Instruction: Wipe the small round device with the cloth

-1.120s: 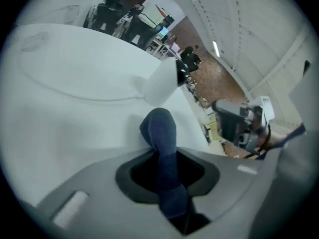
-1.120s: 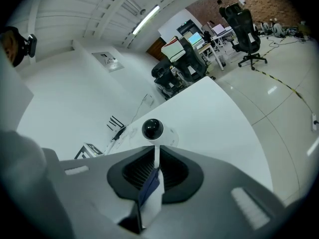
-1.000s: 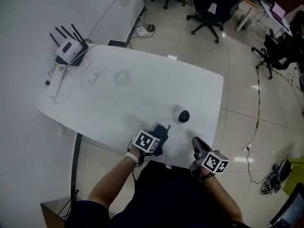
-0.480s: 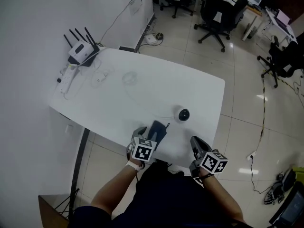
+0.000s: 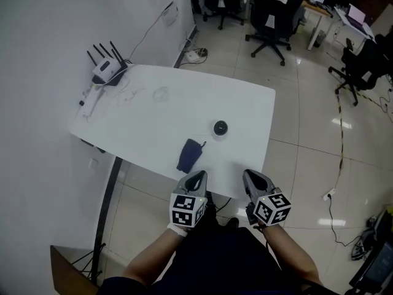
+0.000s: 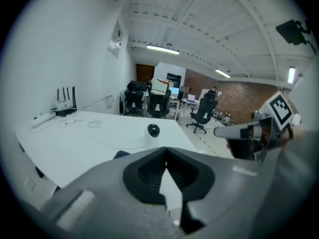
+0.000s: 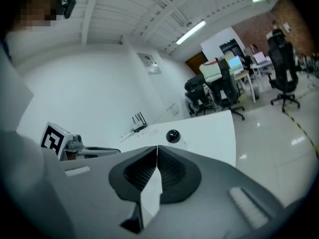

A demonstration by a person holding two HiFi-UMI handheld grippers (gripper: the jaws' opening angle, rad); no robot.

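The small round device, a black ball on a white base, stands on the white table; it also shows in the left gripper view and the right gripper view. The dark blue cloth lies crumpled on the table near the front edge, left of the device, with a corner showing. My left gripper hangs off the table's front edge, short of the cloth. Its jaws have just closed with nothing between them. My right gripper is beside it, also just closed and empty.
A router with antennas, a power strip and loose white cables sit at the table's far left by the wall. Office chairs stand on the tiled floor beyond. The table's right edge drops to the floor.
The left gripper opened, left the cloth on the table, drew back past the front edge and shut. The right gripper also pulled back and rose. The device has not moved.
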